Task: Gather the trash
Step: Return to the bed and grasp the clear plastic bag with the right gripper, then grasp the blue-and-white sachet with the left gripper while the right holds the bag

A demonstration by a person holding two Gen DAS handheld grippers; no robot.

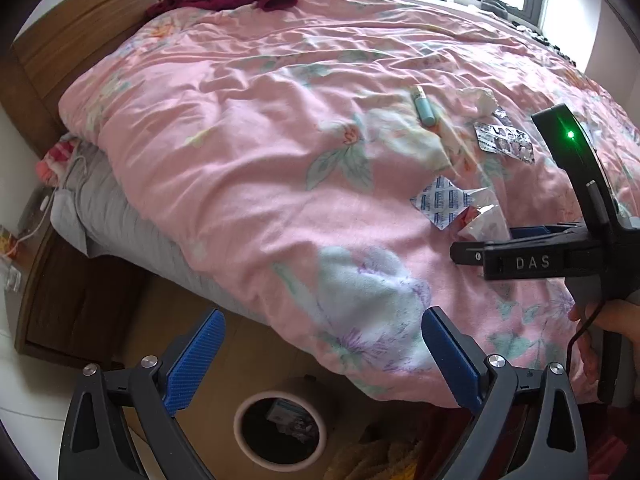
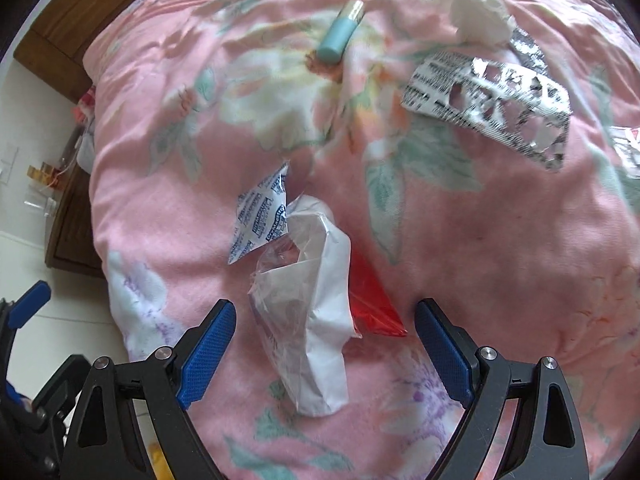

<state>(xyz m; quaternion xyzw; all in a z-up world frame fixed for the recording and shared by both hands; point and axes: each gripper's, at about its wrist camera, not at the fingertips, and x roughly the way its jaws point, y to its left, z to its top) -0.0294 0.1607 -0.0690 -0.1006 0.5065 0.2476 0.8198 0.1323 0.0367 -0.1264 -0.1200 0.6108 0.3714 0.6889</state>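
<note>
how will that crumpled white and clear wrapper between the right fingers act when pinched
The wrapper looks like thin crumpled film, so probably floppy and very light, collapsing under the open right gripper. Its clear glossy part may slip. On the soft quilt it may sink when pressed.

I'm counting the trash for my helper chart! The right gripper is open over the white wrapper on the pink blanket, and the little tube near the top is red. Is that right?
Almost. The little tube is light blue with a gold cap, not red; the right wrist view shows it. The rest stands: the right gripper is open over the white wrapper on the pink blanket.
</note>
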